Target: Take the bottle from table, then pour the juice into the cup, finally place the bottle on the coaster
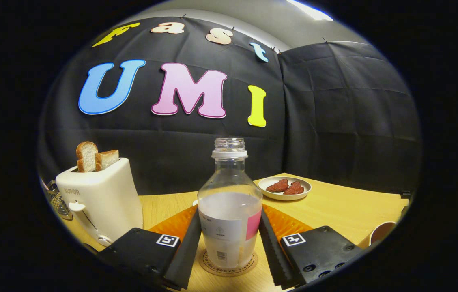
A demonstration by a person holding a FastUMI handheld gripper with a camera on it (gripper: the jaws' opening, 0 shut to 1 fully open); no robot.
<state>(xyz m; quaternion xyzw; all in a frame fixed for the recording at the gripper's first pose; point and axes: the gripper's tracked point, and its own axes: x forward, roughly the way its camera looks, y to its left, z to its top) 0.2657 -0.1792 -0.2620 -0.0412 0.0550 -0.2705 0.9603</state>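
Looking down the claw, spread around the bottle with both fingers right alongside its lower body, tough to tell whether actually touching. Bottle upright, cap off, whitish juice about halfway up, sitting on a round coaster on the wooden worktop. Orange mat poking out behind the fingers. Off to the left, white toaster with two bread slices sticking up. Beyond the bottle to the right, small plate with reddish-brown pieces. Rim of a cup near the right finger.
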